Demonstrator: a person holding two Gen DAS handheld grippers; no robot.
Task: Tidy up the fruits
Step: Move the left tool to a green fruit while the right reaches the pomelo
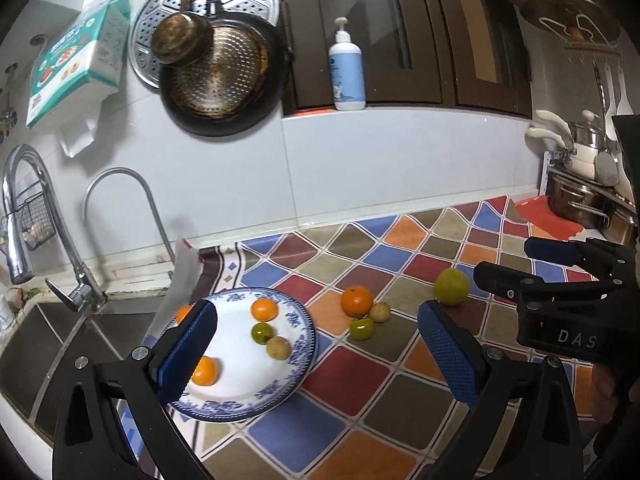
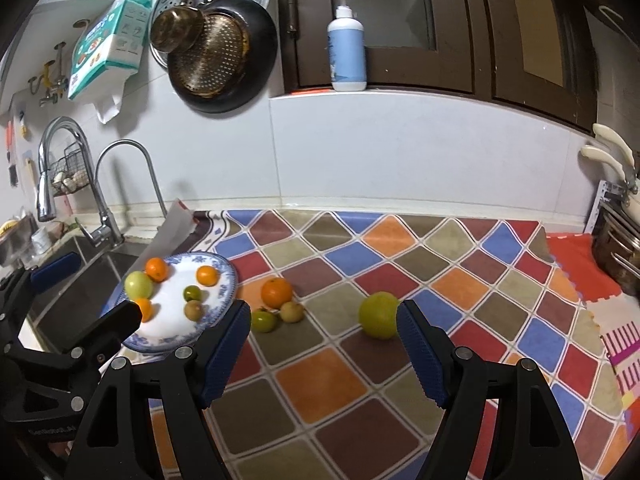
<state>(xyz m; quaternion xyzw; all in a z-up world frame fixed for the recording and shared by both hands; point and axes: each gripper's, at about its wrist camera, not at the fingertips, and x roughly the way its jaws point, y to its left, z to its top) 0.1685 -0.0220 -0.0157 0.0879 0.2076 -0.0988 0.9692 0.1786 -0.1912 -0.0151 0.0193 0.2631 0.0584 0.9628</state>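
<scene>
Left gripper [image 1: 316,354]: jaws spread wide, nothing between the pads. Its left pad stands over the blue-and-white plate [image 1: 304,344], which sits at the counter edge just beside the sink [image 1: 60,332]. On the plate, ahead of that pad: three orange fruits, one small green fruit [image 1: 262,333] and one brownish fruit [image 1: 279,347]; the right wrist view adds a pale green fruit [image 2: 138,284] on the plate's far left.

Right gripper [image 2: 324,350]: jaws parted, holding nothing. A large yellow-green fruit [image 2: 378,315] lies on the checkered mat [image 2: 320,384] just ahead of the right pad's tip; contact cannot be determined.

Between the two grippers, loose on the mat just right of the plate: an orange [image 2: 276,292], a small green fruit [image 2: 264,320] and a brownish fruit [image 2: 291,311], clustered closely together.

Further out: a pump bottle [image 2: 346,44] on the ledge, pans [image 2: 216,52] hanging on the wall.
</scene>
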